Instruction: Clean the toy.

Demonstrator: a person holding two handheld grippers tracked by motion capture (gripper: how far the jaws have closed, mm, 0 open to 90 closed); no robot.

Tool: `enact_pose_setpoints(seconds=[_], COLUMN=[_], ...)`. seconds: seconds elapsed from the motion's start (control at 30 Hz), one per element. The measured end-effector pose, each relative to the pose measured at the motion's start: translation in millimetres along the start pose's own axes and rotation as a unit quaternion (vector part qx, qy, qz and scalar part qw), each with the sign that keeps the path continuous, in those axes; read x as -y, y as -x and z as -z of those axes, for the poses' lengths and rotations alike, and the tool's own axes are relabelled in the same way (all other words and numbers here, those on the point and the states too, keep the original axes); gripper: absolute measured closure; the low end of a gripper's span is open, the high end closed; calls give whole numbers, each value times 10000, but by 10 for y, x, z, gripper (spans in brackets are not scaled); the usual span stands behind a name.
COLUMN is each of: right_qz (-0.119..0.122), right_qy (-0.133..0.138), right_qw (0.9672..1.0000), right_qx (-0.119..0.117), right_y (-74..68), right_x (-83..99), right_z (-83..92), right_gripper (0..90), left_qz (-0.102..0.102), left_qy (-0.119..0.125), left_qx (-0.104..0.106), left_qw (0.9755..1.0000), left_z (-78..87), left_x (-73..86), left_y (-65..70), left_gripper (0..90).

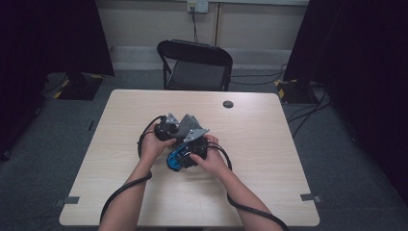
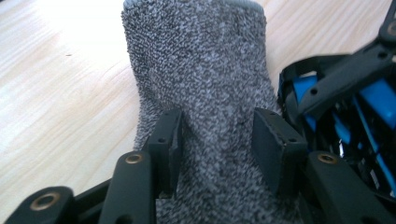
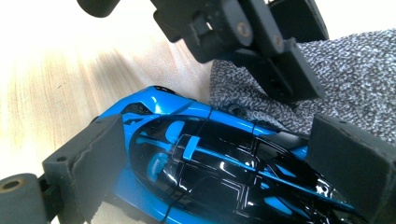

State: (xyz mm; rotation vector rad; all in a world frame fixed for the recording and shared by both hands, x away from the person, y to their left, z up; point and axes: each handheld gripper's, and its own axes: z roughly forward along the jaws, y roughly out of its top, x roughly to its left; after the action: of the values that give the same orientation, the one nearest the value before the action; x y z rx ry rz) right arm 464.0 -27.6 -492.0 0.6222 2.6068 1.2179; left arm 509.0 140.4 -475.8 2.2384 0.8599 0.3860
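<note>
the left gripper [image 2: 217, 140] sits with its two black jaws standing either side of a grey knitted sock [image 2: 201, 84], and from the left gripper view the fabric bulges up between them; the left pad looks to touch the knit, the right pad seems just off it, so the jaws read as released rather than clamped. the sock rises upright from the pale wooden table [image 2: 56, 93], its hemmed cuff at the top of that view. over to the right gripper [image 3: 219, 154], and its pads are pressed to both flanks of a glossy blue and black toy car [image 3: 201, 163], gripping it firmly. the car lies just beside the sock, its front end touching the grey fabric. from the high view both hands are bunched together near the middle of the table [image 1: 269, 159], left hand [image 1: 153, 143] and right hand [image 1: 211, 161] nearly touching, the sock [image 1: 185, 126] poking up between the grippers and the car [image 1: 177, 158] low beside it.
</note>
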Motion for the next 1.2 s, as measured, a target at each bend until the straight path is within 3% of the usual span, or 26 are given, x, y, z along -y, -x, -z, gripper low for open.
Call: enact_pose_setpoints(seconds=[0.1, 0.23, 0.43, 0.67, 1.1, 1.2], right_qz=[2, 4, 10, 2, 8, 20], right_qy=[3, 5, 32, 14, -2, -29], right_qw=[10000, 10000, 10000, 10000, 10000, 10000], right_qx=[1, 2, 2, -3, 4, 1], right_y=[0, 1, 2, 2, -3, -7], right_x=[1, 0, 7, 4, -2, -11], right_z=[0, 0, -1, 0, -2, -5], right_gripper=[44, 44, 45, 44, 44, 45], left_qz=[181, 165, 91, -199, -180, -213], left_qy=[16, 8, 76, -79, -193, -331], left_qx=[3, 52, 200, 350, 413, 396], left_qw=[9998, 9998, 9997, 9992, 9988, 9984], left_z=[-47, -114, -159, -81, 125, 173], left_x=[6, 7, 36, 49, 187, 208], left_y=[5, 21, 63, 59, 30, 20], left_gripper=[525, 512, 654, 721, 737, 738])
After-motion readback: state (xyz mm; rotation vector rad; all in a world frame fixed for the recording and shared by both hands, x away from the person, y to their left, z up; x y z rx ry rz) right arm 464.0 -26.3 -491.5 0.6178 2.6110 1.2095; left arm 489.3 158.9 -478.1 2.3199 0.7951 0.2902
